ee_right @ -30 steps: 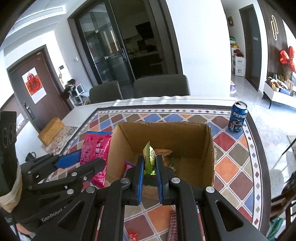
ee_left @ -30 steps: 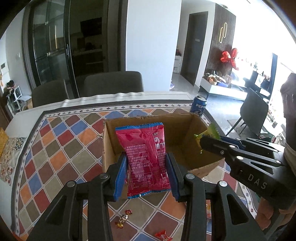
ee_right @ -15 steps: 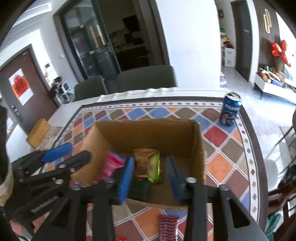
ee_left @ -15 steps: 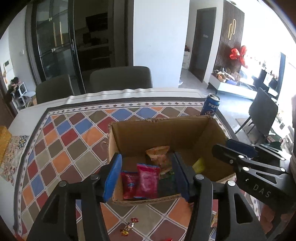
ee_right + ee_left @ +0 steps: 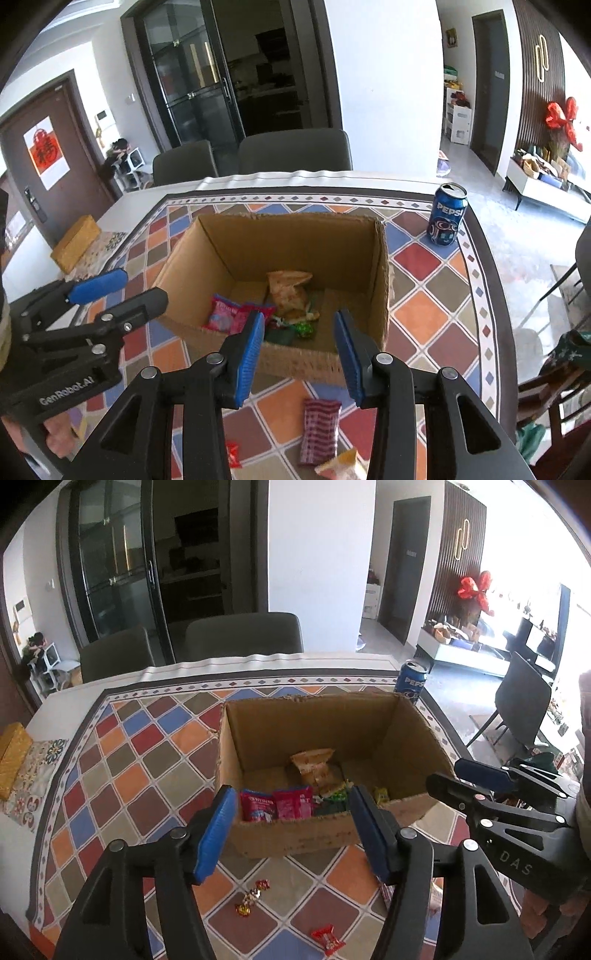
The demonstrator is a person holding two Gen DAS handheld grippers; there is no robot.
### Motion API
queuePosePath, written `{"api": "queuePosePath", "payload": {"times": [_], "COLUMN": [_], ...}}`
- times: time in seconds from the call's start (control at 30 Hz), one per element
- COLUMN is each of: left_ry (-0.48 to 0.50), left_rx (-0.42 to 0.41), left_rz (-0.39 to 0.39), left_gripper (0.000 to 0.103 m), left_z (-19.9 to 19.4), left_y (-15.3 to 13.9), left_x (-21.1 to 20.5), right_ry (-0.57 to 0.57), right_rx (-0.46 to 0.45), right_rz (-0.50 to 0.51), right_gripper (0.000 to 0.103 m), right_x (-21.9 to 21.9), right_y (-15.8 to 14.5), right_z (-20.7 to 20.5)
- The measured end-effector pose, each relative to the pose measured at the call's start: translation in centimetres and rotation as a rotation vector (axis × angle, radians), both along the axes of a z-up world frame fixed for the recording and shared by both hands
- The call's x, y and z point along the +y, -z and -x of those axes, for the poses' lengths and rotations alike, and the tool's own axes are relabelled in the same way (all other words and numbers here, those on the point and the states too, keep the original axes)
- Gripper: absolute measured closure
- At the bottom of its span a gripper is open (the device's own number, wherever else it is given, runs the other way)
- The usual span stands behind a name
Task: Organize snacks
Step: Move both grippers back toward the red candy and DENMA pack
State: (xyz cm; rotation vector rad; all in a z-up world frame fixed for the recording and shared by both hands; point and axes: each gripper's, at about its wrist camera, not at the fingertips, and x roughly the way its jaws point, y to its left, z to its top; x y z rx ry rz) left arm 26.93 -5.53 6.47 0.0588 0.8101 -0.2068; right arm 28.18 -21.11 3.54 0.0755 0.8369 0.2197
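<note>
Both grippers are held just short of the near wall of the cardboard box [image 5: 295, 836], pointed down into it. The left gripper [image 5: 293, 830] has its blue pads apart and widening, with nothing pressed between them; only the box rim and the packets lying inside are seen through the gap. The right gripper [image 5: 300, 354] has its pads apart as well, and nothing is clamped.

Free room is left above the open top of the box, whose four walls stand upright with ragged torn edges. The tiled surface [image 5: 122, 775] is bare to the left of the box. A blue soda can [image 5: 446, 214] stands upright beyond the far right corner, apart from the box.

A second ago a red packet was clamped in the left gripper and a green packet in the right one; both have since been let go. The red packets [image 5: 275, 805] now lie against the near wall inside, with the green packet [image 5: 304, 328] and a crumpled tan bag [image 5: 290, 291] just beside them.

The box is plain brown corrugated card. The surface is covered in a glossy diamond pattern of many colours. Small wrapped candies [image 5: 253, 897] and a striped pouch [image 5: 319, 430] lie loose on it, in front of the box.
</note>
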Motion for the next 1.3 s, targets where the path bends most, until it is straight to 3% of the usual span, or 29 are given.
{"api": "queuePosePath", "payload": {"times": [0.13, 0.53, 0.9, 1.3], "left_ry": [-0.002, 0.034, 0.042, 0.037], "left_rx": [0.0, 0.068, 0.155, 0.294], "left_rz": [0.008, 0.016, 0.01, -0.016], "left_gripper": [0.037, 0.033, 0.033, 0.034], "left_z": [1.4, 5.4, 8.1, 9.3], "left_y": [-0.3, 1.7, 5.8, 11.9], "left_x": [-0.1, -1.9, -2.9, -3.2], "right_ry": [-0.005, -0.089, -0.1, -0.111], "right_rx": [0.02, 0.089, 0.169, 0.335], "right_rz": [0.019, 0.102, 0.137, 0.174], "right_gripper": [0.057, 0.057, 0.057, 0.057], "right_x": [-0.3, -0.8, -1.9, -2.6], "right_y": [-0.3, 0.4, 4.4, 10.3], "right_z": [1.1, 4.4, 7.4, 8.6]}}
